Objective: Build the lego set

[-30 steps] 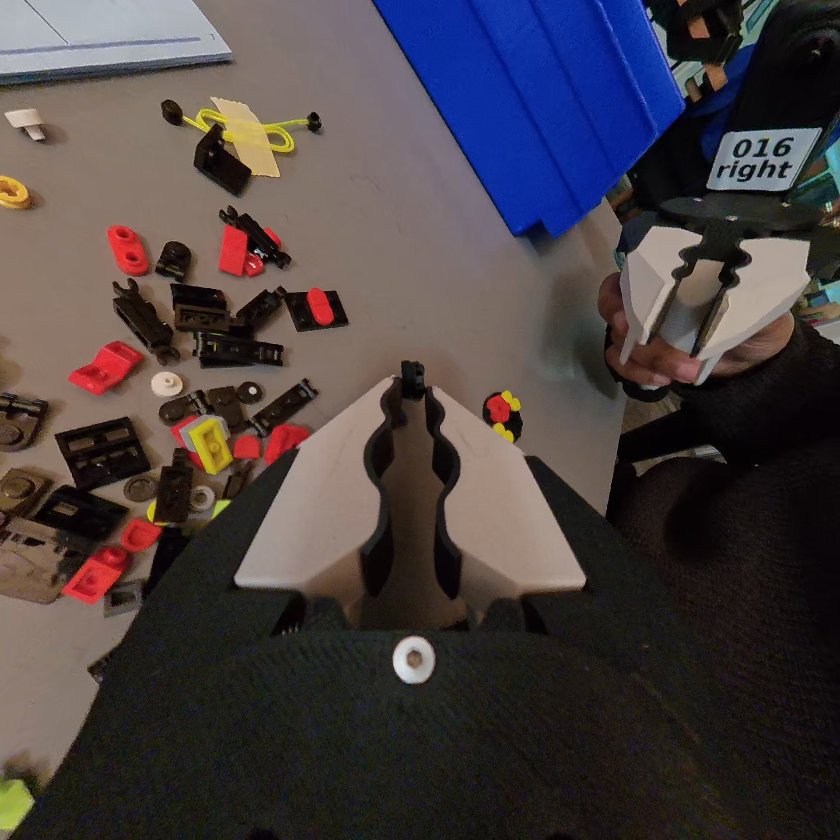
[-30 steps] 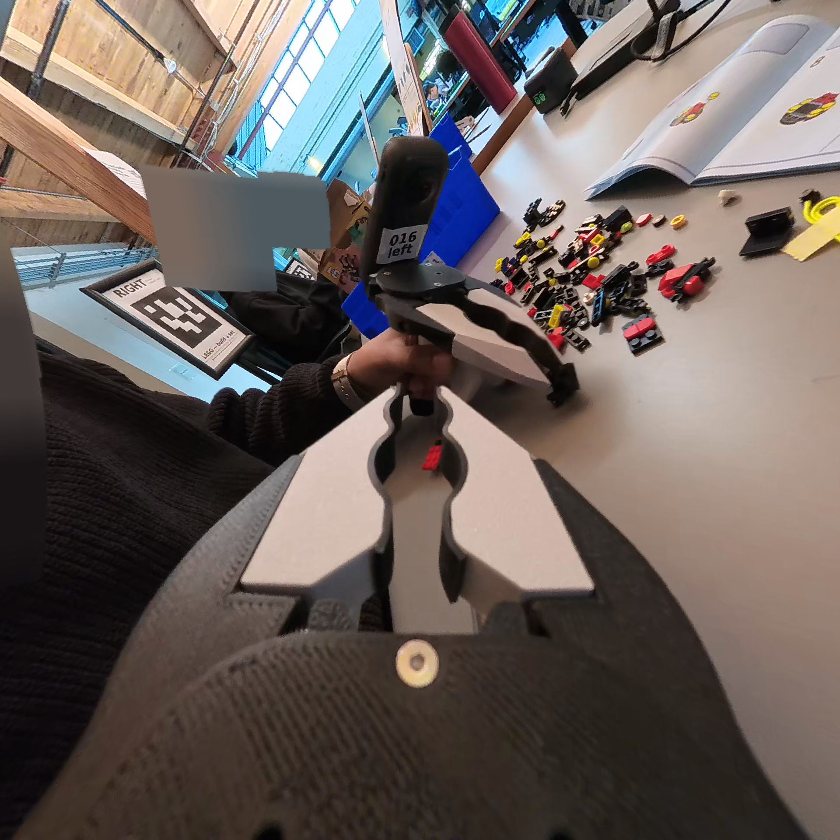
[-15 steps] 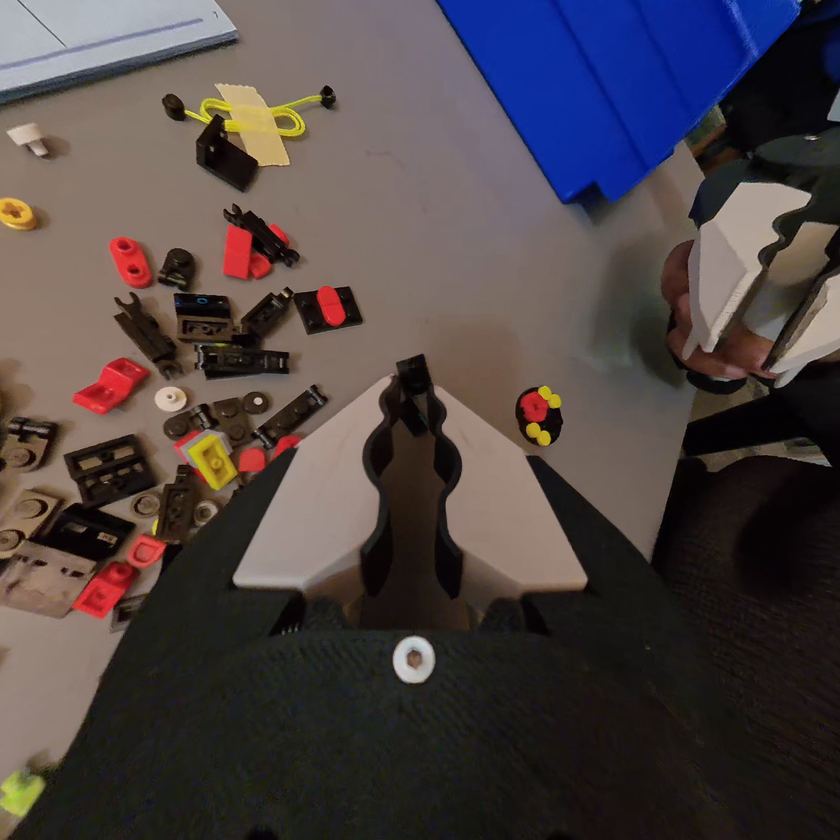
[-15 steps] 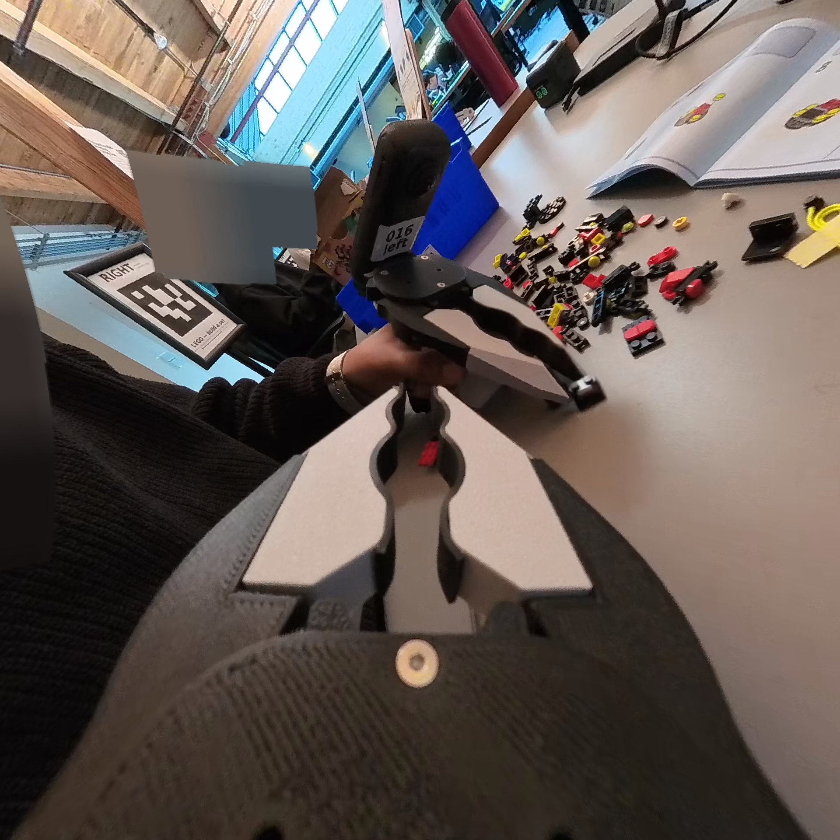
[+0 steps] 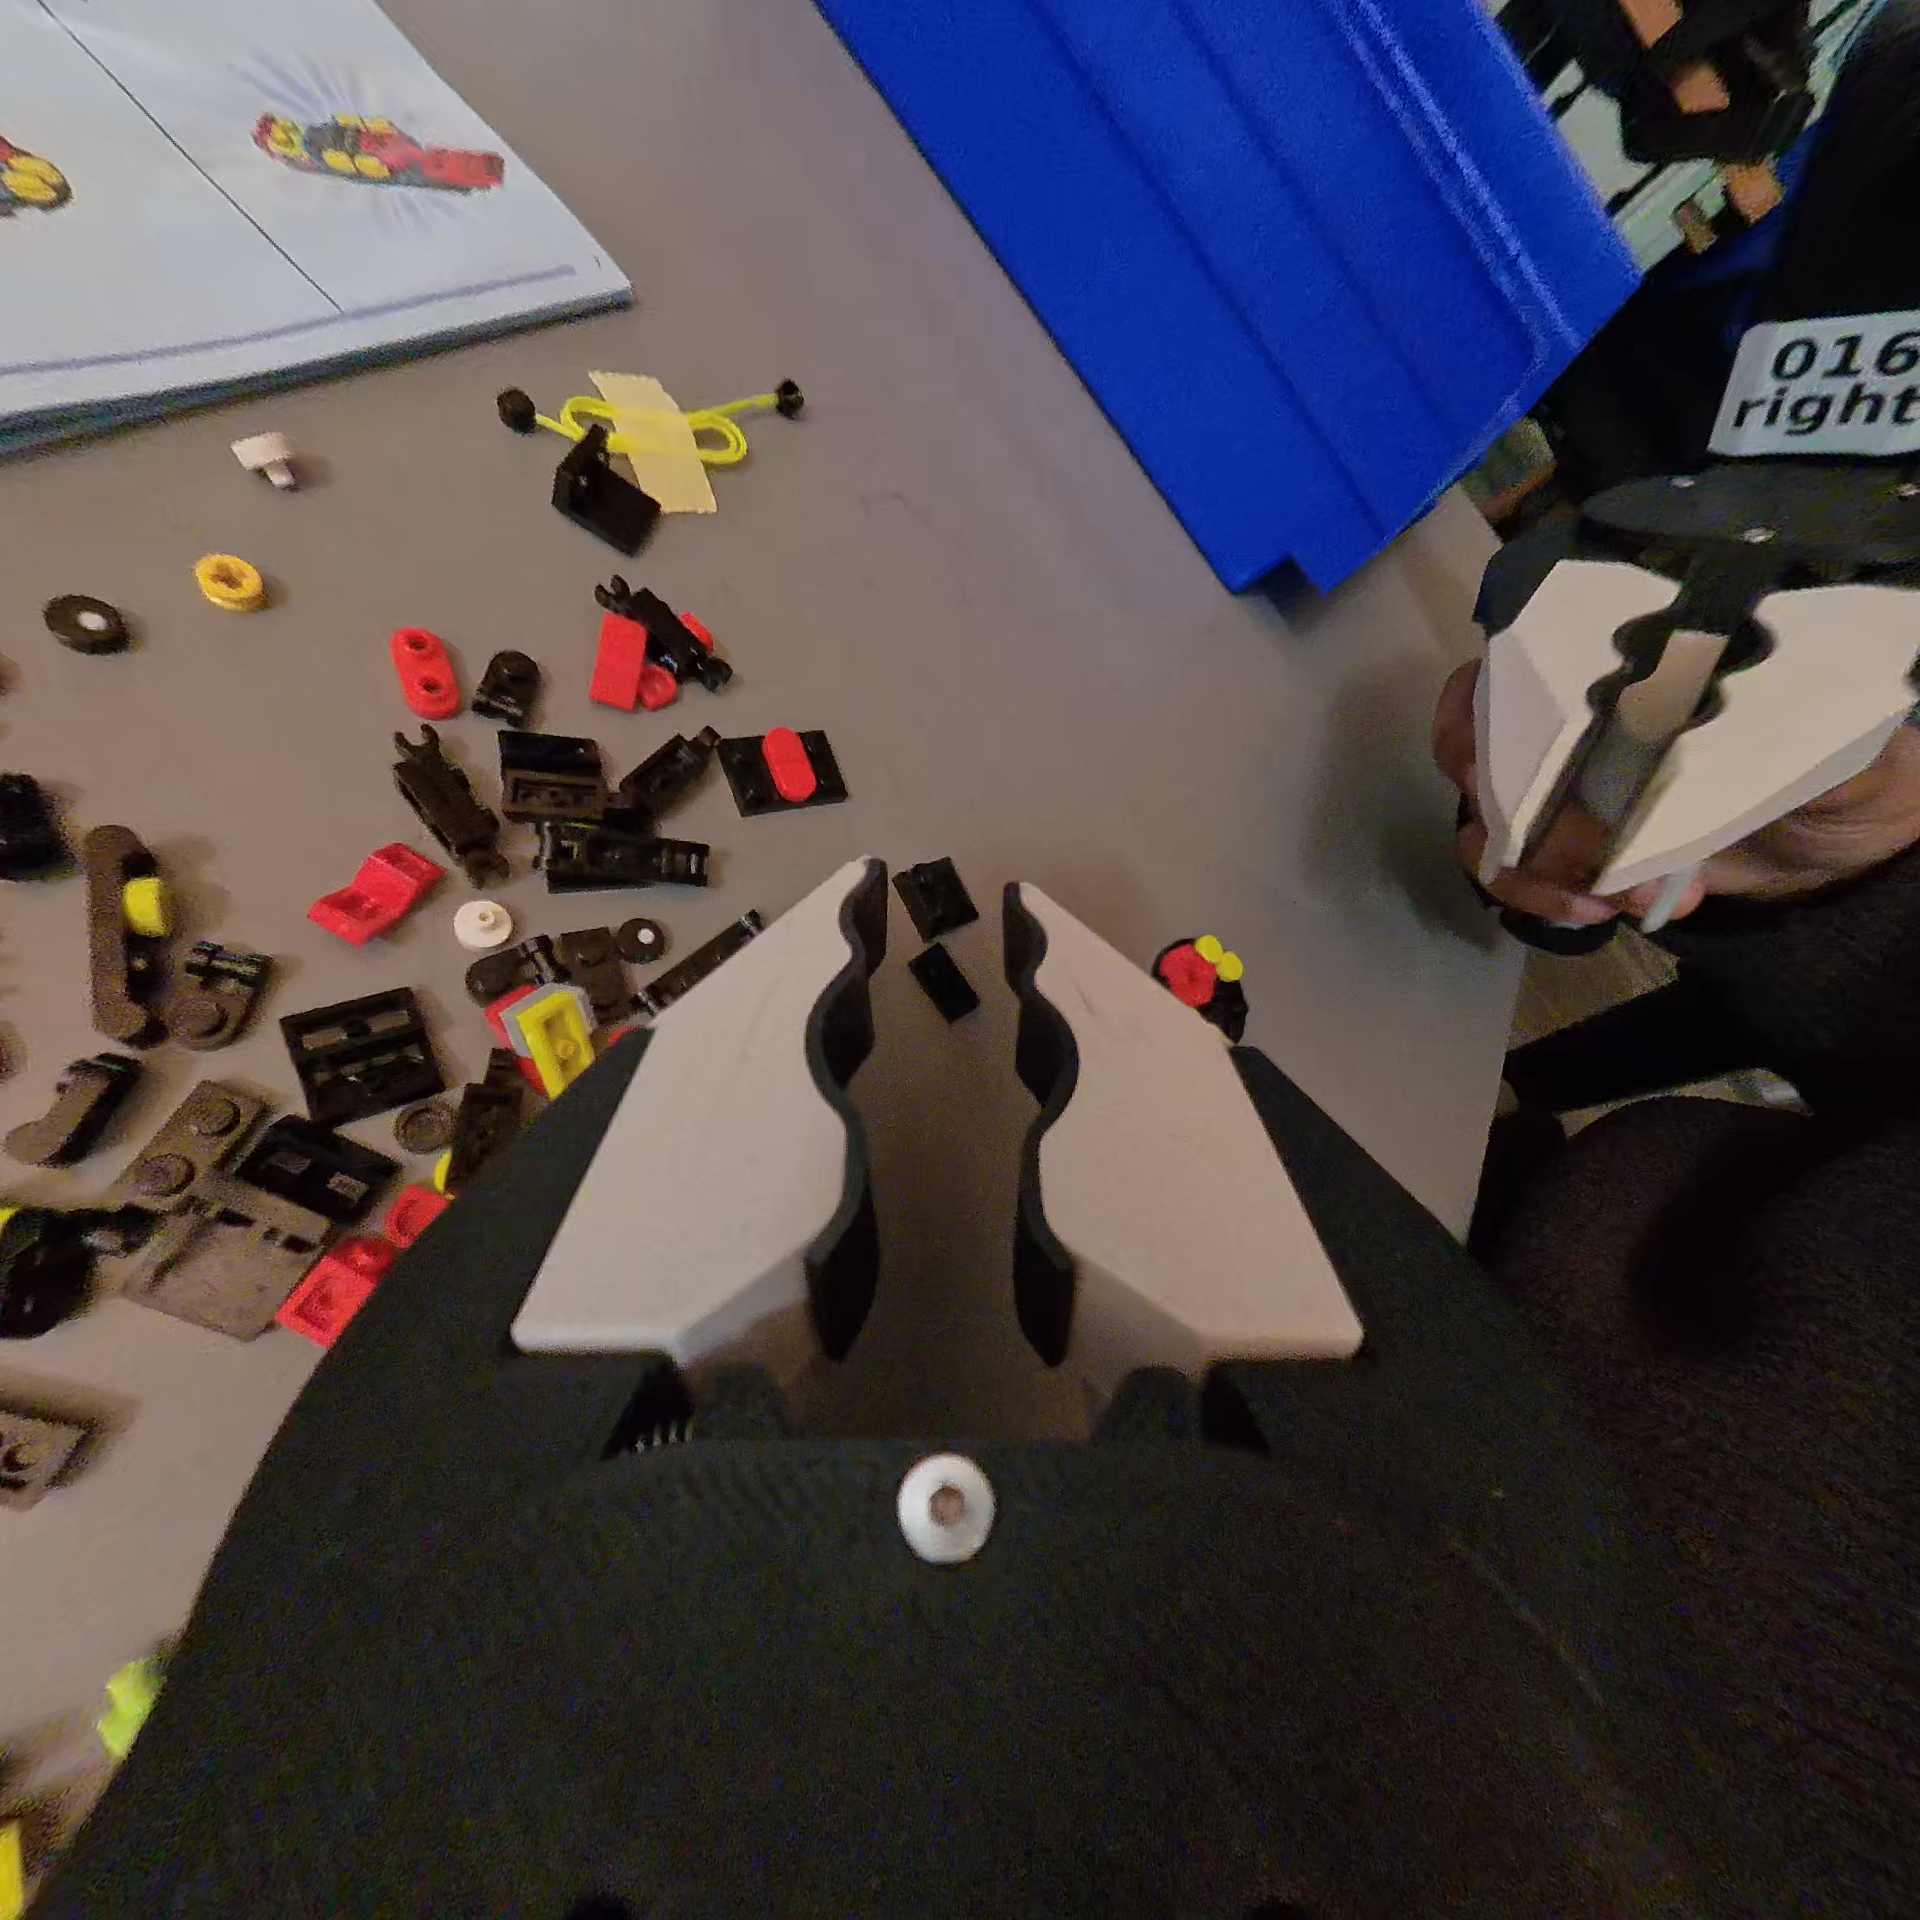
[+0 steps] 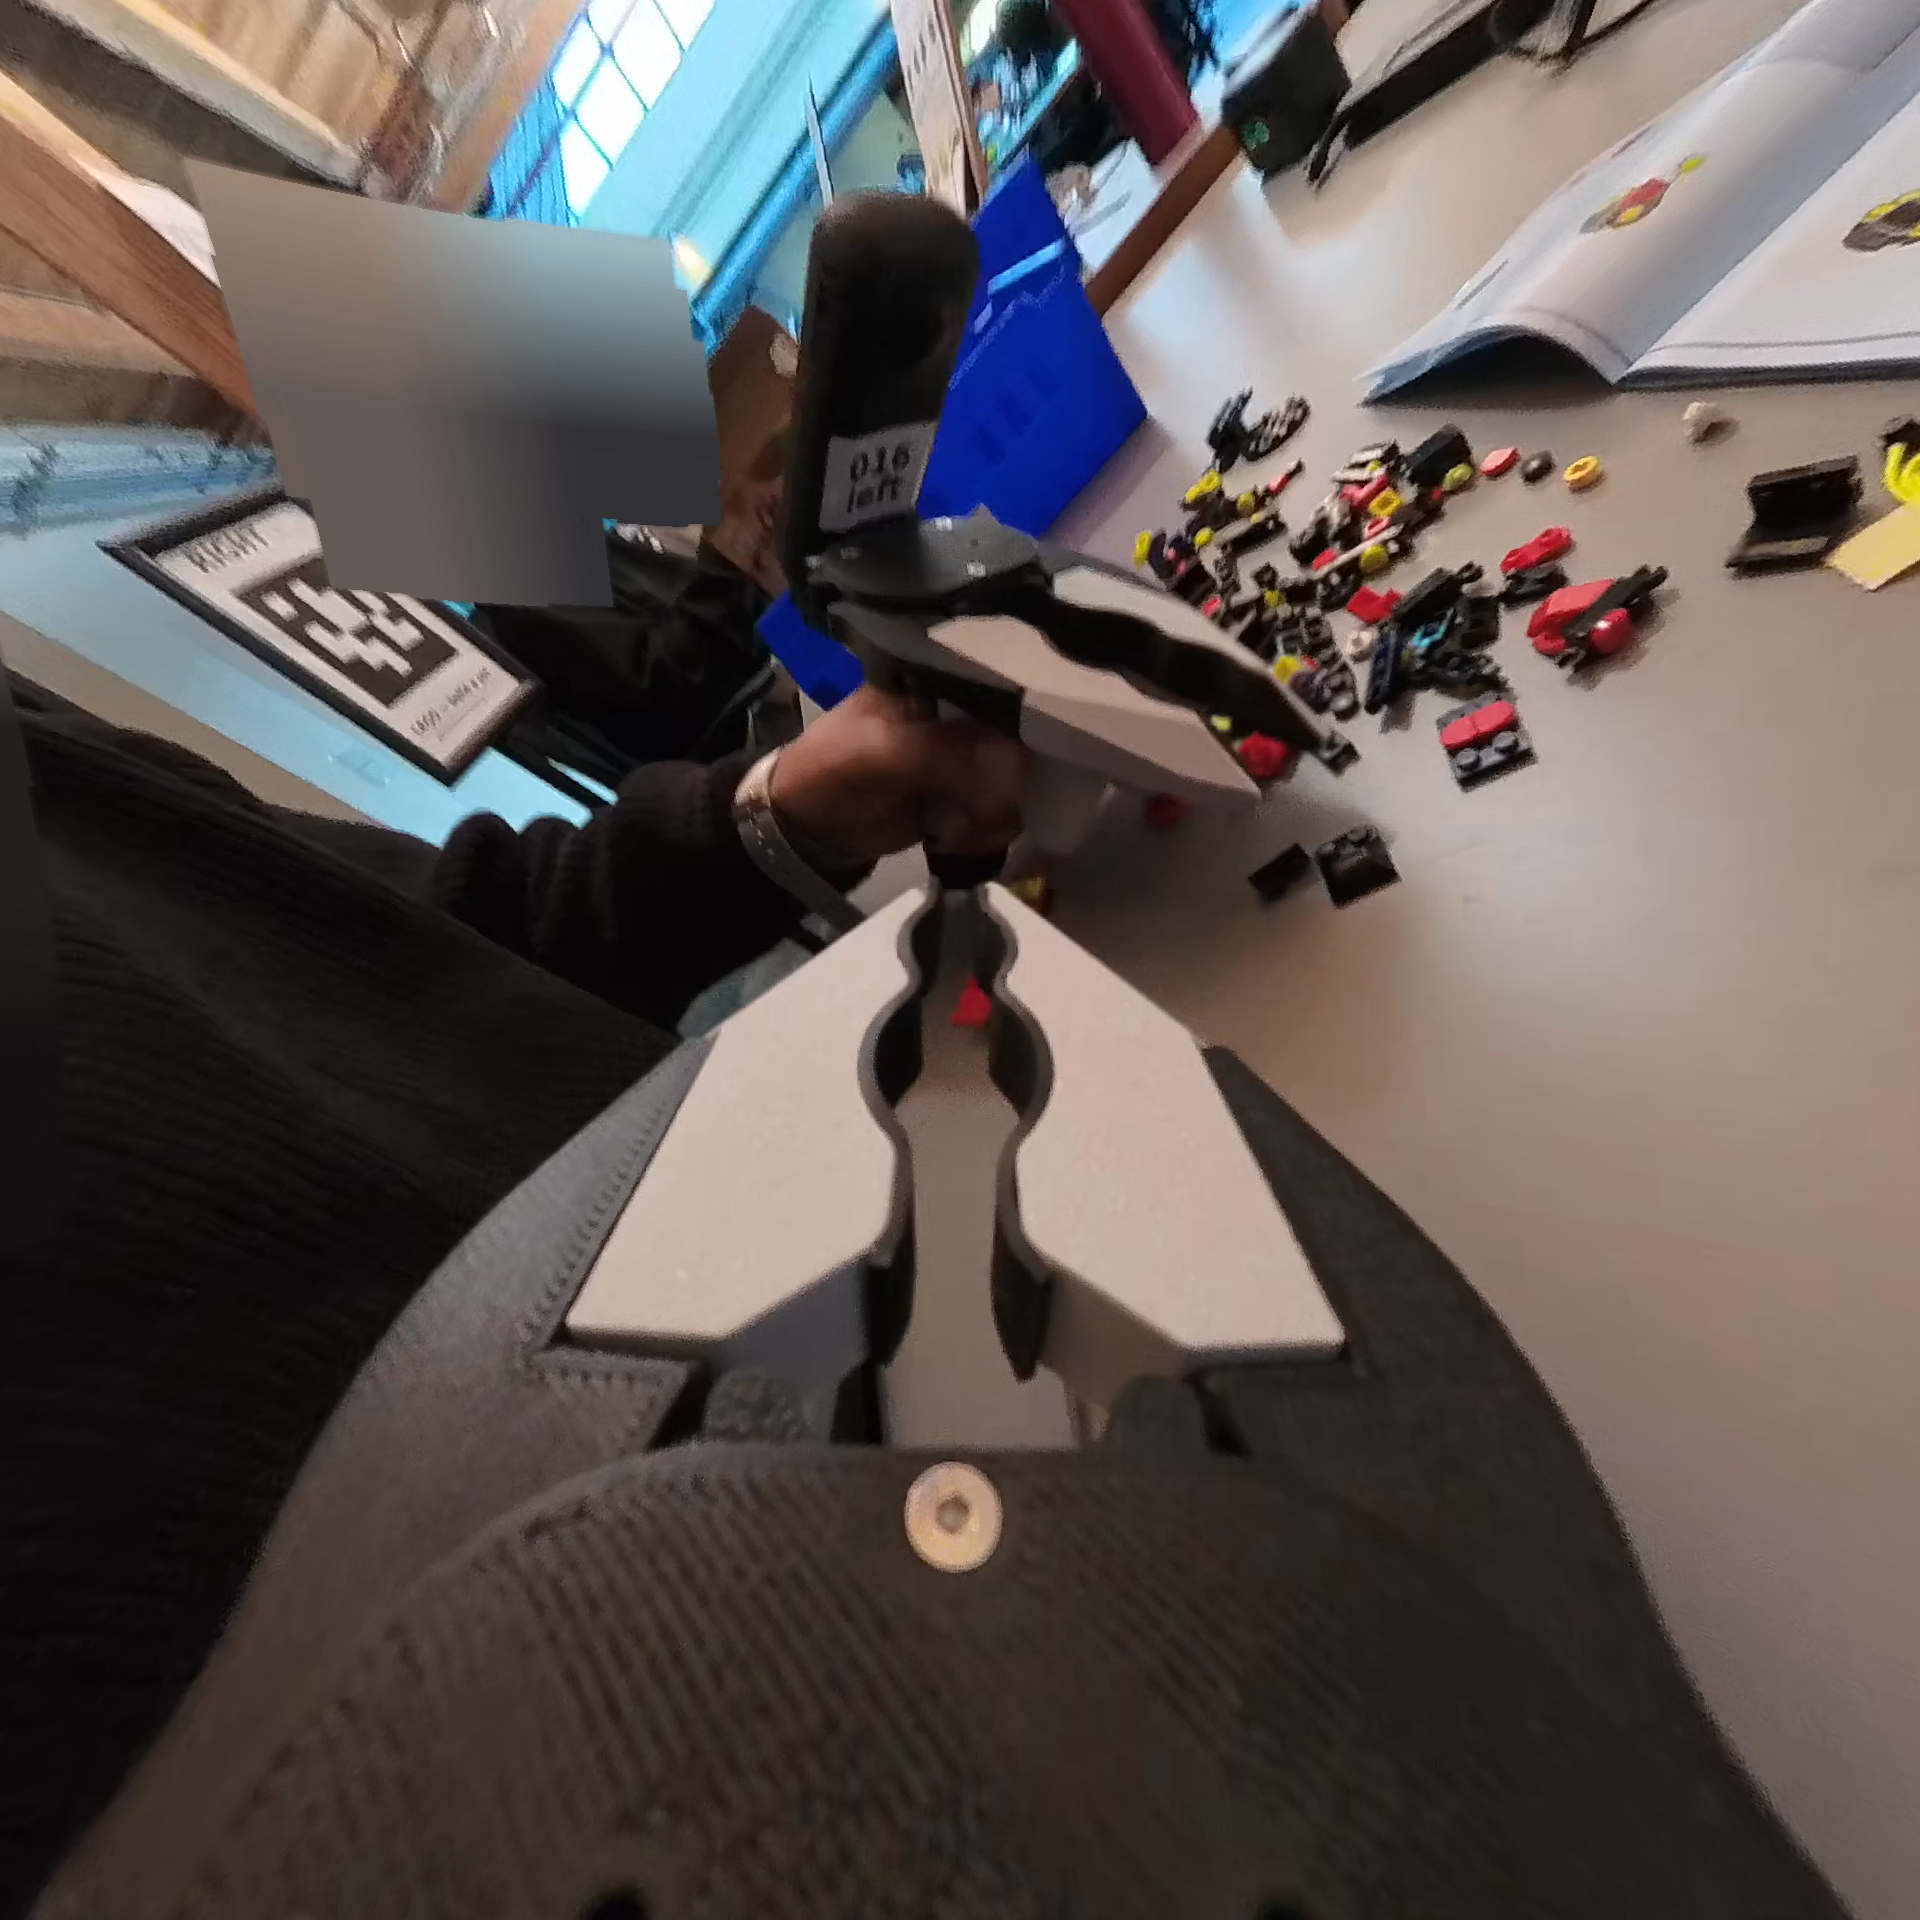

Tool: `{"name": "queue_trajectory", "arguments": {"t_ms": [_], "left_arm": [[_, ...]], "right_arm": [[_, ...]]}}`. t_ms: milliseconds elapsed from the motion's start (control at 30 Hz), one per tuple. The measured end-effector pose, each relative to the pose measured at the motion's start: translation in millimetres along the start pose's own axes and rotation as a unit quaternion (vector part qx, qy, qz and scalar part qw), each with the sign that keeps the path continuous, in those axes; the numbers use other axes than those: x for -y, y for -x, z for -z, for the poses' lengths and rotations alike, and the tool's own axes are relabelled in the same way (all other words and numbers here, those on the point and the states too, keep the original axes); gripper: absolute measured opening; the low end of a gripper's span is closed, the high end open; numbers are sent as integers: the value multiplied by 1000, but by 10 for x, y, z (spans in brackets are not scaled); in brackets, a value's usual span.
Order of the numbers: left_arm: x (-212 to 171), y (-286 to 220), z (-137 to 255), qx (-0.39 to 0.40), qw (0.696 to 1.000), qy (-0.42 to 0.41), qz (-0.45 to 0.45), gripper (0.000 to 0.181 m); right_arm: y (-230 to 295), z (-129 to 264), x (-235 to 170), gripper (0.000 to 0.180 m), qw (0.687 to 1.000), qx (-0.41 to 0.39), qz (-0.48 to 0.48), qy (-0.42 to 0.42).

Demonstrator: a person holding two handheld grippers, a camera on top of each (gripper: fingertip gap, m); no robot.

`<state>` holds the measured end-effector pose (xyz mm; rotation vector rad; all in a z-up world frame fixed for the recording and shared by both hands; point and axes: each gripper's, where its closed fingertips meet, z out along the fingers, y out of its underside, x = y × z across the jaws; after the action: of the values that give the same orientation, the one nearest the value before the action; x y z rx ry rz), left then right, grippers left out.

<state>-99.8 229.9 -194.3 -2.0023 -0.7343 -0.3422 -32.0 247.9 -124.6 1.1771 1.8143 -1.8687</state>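
Observation:
My left gripper (image 5: 940, 894) is open and hovers just above the grey table (image 5: 1039, 520). Two small black lego pieces (image 5: 935, 899) (image 5: 943, 982) lie on the table between its fingertips. A round black, red and yellow assembly (image 5: 1200, 977) lies just right of it. My right gripper (image 6: 956, 909) is held off the table's near edge, shut on a small red piece (image 6: 971, 1003) just behind its tips. It also shows at the right of the left wrist view (image 5: 1590, 883). The left gripper (image 6: 1288, 753) and the two black pieces (image 6: 1320, 868) show in the right wrist view.
Several loose black, red and yellow pieces (image 5: 520, 883) are spread left of the left gripper. A yellow string with tape (image 5: 655, 436) and an open instruction booklet (image 5: 208, 208) lie farther back. A blue bin (image 5: 1247, 260) stands at the back right, by the table edge (image 5: 1496, 1039).
My left gripper was shut on a small black piece and has opened; the black pieces now lie on the table between its fingers. The right gripper has stayed shut on the red piece.

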Motion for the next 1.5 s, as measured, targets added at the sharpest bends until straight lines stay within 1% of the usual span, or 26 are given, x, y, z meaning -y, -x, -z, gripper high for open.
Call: {"name": "queue_trajectory", "arguments": {"t_ms": [33, 67, 133, 200, 267, 300, 367, 433, 467, 533, 600, 633, 667, 733, 800, 833, 867, 900, 933, 1067, 1133, 1300, 1500], "left_arm": [[30, -7, 24, -2, 1000, -9, 0, 20], [65, -12, 49, -4, 1000, -19, -1, 20], [134, -13, 91, -3, 999, -38, -2, 21], [184, 13, 126, 8, 999, -53, -4, 22], [230, 60, 171, 23, 998, -66, -5, 25], [251, 86, 196, 31, 997, -72, -3, 29], [243, 169, 258, 55, 996, -70, 14, 48], [230, 181, 360, 66, 995, -71, 34, 60], [239, 171, 431, 69, 994, -81, 39, 63], [210, 219, 605, 97, 990, -99, 41, 66], [144, 371, 829, 149, 981, -116, 42, 69], [108, 448, 952, 171, 977, -123, 41, 67], [93, 506, 1075, 183, 973, -132, 38, 60], [135, 643, 1357, 211, 964, -158, 29, 58], [194, 813, 1634, 241, 952, -189, 10, 42], [186, 912, 1735, 255, 947, -193, 8, 35], [152, 997, 1800, 262, 946, -189, 12, 23], [115, 1043, 1830, 258, 949, -184, 17, 8], [87, 1066, 1841, 247, 952, -182, 27, 0], [42, 1110, 1808, 213, 956, -188, 71, 0], [0, 1144, 1787, 223, 957, -174, 72, 0], [-51, 1181, 1740, 241, 956, -152, 64, 0], [-129, 1226, 1668, 248, 957, -129, 76, 0]], "right_arm": [[-5, 6, -30, 2, 1000, -8, 12, 18], [-29, 17, -52, 0, 998, -25, 37, 35], [-137, 56, -61, 0, 988, -87, 118, 58], [-240, 98, -41, 2, 966, -150, 199, 73], [-318, 128, -10, 10, 938, -203, 269, 82], [-340, 147, 4, 12, 922, -226, 300, 89], [-325, 210, 79, 5, 893, -261, 354, 98], [-247, 274, 186, 0, 878, -270, 388, 74], [-209, 294, 208, 0, 879, -262, 394, 61], [-233, 314, 202, 0, 890, -250, 378, 51], [-326, 303, 159, 5, 906, -240, 343, 53], [-344, 285, 146, 8, 915, -229, 329, 49], [-312, 266, 155, 7, 922, -210, 324, 39], [-164, 254, 261, 0, 921, -179, 345, 2], [-95, 265, 369, 1, 913, -174, 368, -29], [-102, 261, 381, 2, 913, -171, 369, -32], [-127, 249, 372, 5, 915, -168, 366, -29], [-165, 236, 356, 7, 918, -167, 359, -25], [-208, 221, 339, 10, 920, -168, 353, -20], [-304, 154, 267, 10, 924, -163, 347, 1], [-327, 135, 232, 5, 920, -163, 357, 12], [-433, 82, 142, 5, 917, -168, 359, 44], [-467, 84, 144, 5, 922, -168, 345, 46]]}}
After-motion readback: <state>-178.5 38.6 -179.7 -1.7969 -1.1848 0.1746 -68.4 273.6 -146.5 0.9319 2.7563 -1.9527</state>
